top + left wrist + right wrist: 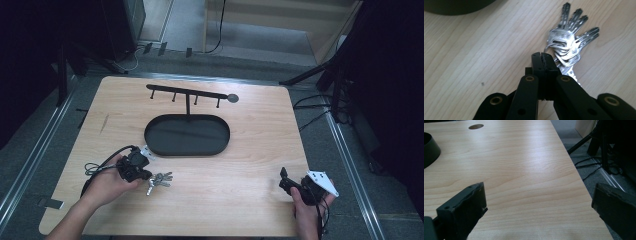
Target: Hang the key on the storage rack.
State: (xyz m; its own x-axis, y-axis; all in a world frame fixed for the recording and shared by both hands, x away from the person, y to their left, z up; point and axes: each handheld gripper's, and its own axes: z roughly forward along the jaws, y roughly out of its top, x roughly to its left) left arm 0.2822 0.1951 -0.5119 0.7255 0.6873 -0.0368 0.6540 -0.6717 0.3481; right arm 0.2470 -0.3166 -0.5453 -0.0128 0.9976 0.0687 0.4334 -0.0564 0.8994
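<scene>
Pinching the ring of the keys [567,42] with your left gripper [543,60] — jaws closed on it, blades fanning away across the table [240,200] — you have the rack [187,95] straight beyond the tray [187,136], while your right gripper [290,184] gapes empty, well apart.

Keys [159,181] lie on the table [240,200] before the tray [187,136] (left of centre).

The left gripper [543,58] hides part of the key bunch [569,42], so any grip is unclear
</scene>
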